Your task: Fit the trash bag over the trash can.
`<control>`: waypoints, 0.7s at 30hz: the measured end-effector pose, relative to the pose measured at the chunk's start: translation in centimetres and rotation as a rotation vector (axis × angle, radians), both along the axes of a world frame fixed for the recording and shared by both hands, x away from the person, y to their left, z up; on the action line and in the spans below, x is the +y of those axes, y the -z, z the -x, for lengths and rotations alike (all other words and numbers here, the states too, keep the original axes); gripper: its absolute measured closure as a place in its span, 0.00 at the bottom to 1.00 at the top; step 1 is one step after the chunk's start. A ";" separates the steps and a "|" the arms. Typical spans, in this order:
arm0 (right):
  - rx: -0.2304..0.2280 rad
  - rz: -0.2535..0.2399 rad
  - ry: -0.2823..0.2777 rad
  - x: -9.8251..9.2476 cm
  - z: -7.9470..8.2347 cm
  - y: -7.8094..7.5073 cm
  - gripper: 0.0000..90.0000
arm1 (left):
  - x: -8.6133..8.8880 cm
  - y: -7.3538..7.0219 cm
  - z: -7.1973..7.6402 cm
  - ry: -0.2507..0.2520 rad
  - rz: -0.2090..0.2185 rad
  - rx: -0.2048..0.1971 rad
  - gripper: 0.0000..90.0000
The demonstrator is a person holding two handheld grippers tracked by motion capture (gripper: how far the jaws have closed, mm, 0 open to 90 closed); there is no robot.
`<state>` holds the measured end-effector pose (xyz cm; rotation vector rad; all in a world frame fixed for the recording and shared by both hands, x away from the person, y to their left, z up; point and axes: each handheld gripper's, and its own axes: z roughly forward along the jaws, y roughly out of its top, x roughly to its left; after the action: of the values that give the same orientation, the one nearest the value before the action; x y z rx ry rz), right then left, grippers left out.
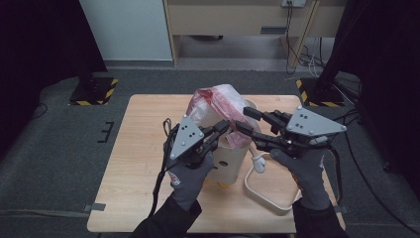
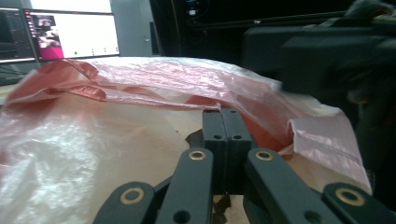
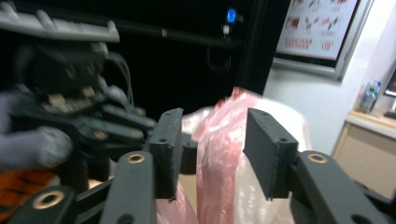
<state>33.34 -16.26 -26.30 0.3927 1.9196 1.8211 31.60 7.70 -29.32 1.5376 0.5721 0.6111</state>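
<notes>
Standing at the near edge of the light wooden table [image 1: 143, 163], a person in grey gloves works both tools around a cream cylindrical bin [image 1: 230, 161] set near the table's middle. All places below are taken from that bin.

Left of the bin: the left gripper [image 1: 221, 130], grey three-cornered plate on top, comes in at the bin's upper rim. Its jaws are pressed flat together in the left gripper view [image 2: 226, 126], with the thin pink translucent plastic bag [image 1: 218, 101] bunched right at their tips; whether a fold of film is pinched between them I cannot tell.

At the bin: the pink bag [image 2: 140, 93] sits in the mouth and billows above the rim, crumpled, its edge draped over the far side.

Right of the bin: the right gripper [image 1: 246, 120] hovers at rim height, pointing toward the bag. Its jaws stand parted, and in the right gripper view [image 3: 212, 149] a gathered strip of the pink film [image 3: 219, 154] rises between the pads without either pad pressing on it.

Farther right of the bin, on the tabletop: a white looped cord [image 1: 262, 191] lies in a curve, one end capped by a small white plug-like piece [image 1: 258, 161] just beside the bin's base.
</notes>
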 end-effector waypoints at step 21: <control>0.073 -0.013 0.011 -0.3 -0.8 1.1 1.00 | 2.4 0.5 1.5 0.057 0.046 0.025 1.00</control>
<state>34.12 -16.59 -27.35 0.4795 1.9511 1.8368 30.12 10.11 -29.79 1.5151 0.5559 0.5330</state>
